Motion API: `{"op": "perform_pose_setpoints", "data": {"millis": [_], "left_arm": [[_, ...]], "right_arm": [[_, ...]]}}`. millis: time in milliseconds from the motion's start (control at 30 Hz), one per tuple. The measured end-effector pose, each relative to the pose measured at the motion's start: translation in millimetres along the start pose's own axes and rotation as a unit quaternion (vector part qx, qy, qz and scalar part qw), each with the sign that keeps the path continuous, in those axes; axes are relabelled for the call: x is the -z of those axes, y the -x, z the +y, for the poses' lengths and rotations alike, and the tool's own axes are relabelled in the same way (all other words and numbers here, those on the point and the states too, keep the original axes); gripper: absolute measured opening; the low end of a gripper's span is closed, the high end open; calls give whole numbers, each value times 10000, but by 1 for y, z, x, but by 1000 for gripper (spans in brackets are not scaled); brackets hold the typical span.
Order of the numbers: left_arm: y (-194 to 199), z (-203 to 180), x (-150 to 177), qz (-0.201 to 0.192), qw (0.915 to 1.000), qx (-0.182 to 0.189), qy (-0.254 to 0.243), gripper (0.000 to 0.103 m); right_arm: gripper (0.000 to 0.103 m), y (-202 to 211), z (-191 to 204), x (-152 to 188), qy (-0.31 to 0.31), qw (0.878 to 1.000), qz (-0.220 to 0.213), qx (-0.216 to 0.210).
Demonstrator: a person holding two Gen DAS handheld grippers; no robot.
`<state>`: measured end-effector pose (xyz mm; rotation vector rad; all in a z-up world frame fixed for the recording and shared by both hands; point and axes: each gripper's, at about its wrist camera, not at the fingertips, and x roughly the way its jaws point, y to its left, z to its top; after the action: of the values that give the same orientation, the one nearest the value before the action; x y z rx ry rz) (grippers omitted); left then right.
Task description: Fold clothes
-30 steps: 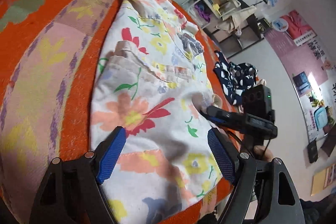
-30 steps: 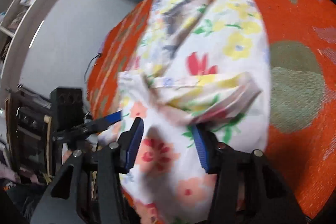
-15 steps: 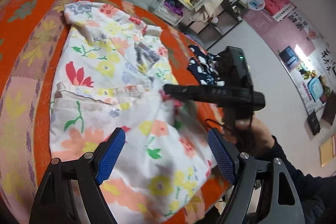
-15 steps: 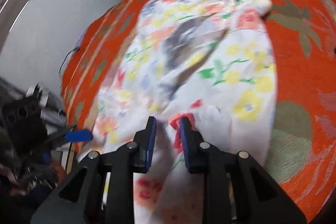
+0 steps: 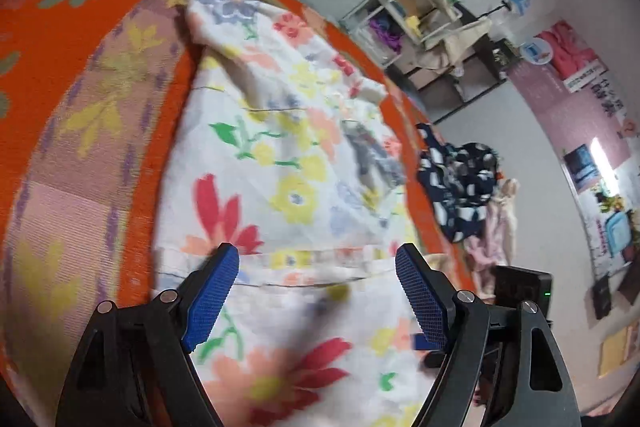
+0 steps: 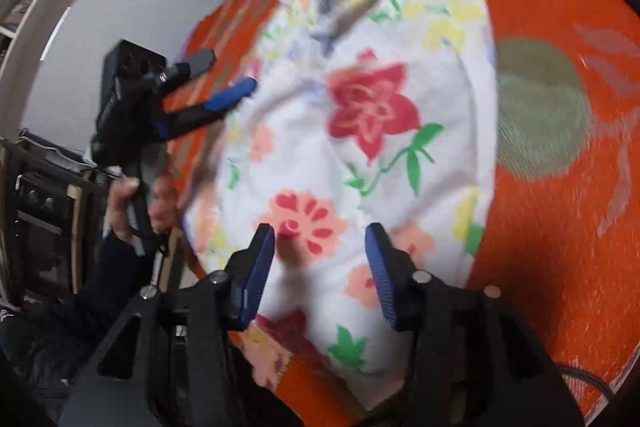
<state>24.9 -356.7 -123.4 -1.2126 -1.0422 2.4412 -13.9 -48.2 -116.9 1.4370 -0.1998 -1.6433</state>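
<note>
A white floral garment (image 5: 288, 163) lies spread on the orange patterned cloth (image 5: 80, 99), with a folded edge across its near part. My left gripper (image 5: 316, 291) is open and empty just above that near edge. In the right wrist view the same garment (image 6: 372, 131) lies flat, and my right gripper (image 6: 320, 263) is open and empty over its near end. The left gripper (image 6: 224, 91) shows there at the garment's left edge, its jaws apart.
A dark blue and white garment (image 5: 456, 183) and pink clothes (image 5: 492, 243) lie past the cloth's far right edge. A shelf unit (image 5: 416, 15) stands against the wall. The orange cloth (image 6: 560, 147) extends right of the garment.
My right gripper was shut on a fold of the garment half a second ago; it has let go and now stands open. The left gripper moved in over the near edge.
</note>
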Motion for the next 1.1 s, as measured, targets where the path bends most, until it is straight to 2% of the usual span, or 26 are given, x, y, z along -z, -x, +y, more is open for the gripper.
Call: {"op": "perform_pose_setpoints", "data": {"millis": [33, 67, 100, 167, 200, 267, 367, 467, 500, 567, 600, 633, 700, 767, 800, 867, 967, 1100], "left_arm": [[2, 7, -1, -31, 9999, -121, 61, 78], [8, 10, -1, -98, 9997, -15, 204, 78], [15, 5, -1, -168, 9997, 72, 167, 78], [30, -4, -1, -310, 9992, 245, 93, 78], [37, -9, 0, -373, 9987, 341, 30, 78], [46, -33, 1, -424, 9968, 596, -319, 78], [32, -63, 10, -110, 9948, 588, -826, 79], [8, -78, 19, 308, 9918, 445, -1162, 79], [-5, -73, 22, 494, 9919, 360, -1110, 79], [-19, -57, 24, 703, 9932, 233, -901, 79], [-22, -49, 24, 746, 9938, 228, -793, 78], [-21, -44, 22, 757, 9943, 250, -712, 78], [8, -46, 8, 516, 9942, 520, -793, 78], [39, -47, -14, 181, 9936, 660, -902, 78], [54, -46, -28, -9, 9933, 657, -948, 80], [65, -33, -63, -232, 9954, 424, -829, 82], [49, 7, -114, -284, 9985, 362, -301, 82], [4, 53, -152, -164, 9997, 128, 162, 82]], "right_arm": [[17, 6, -7, 6, -126, 9999, -50, 48], [6, 12, -14, 12, -252, 9996, -100, 97], [6, 17, -21, 17, -378, 9991, -150, 145], [11, 27, -13, 21, -200, 9990, -219, 334], [23, 32, -7, 19, -91, 9990, -301, 327], [30, 40, 6, 9, 81, 9985, -527, 123], [30, 42, 22, -16, 388, 9962, -760, -171], [30, 18, 20, -43, 360, 9977, -516, -236], [30, 8, 15, -51, 300, 9985, -423, -172], [30, -7, -3, -58, 128, 9989, -307, 325], [23, -8, -14, -62, -17, 9980, -311, 548], [17, -5, -24, -65, -219, 9979, -344, 494], [21, 13, -36, -65, -456, 9966, -557, 395], [31, 42, -29, -68, -58, 9952, -821, 536], [32, 54, -26, -74, 97, 9942, -918, 544], [33, 77, -24, -95, 298, 9920, -1109, 518], [35, 89, -36, -145, 324, 9894, -1318, 516], [41, 72, -70, -205, 47, 9929, -1122, 398]]}}
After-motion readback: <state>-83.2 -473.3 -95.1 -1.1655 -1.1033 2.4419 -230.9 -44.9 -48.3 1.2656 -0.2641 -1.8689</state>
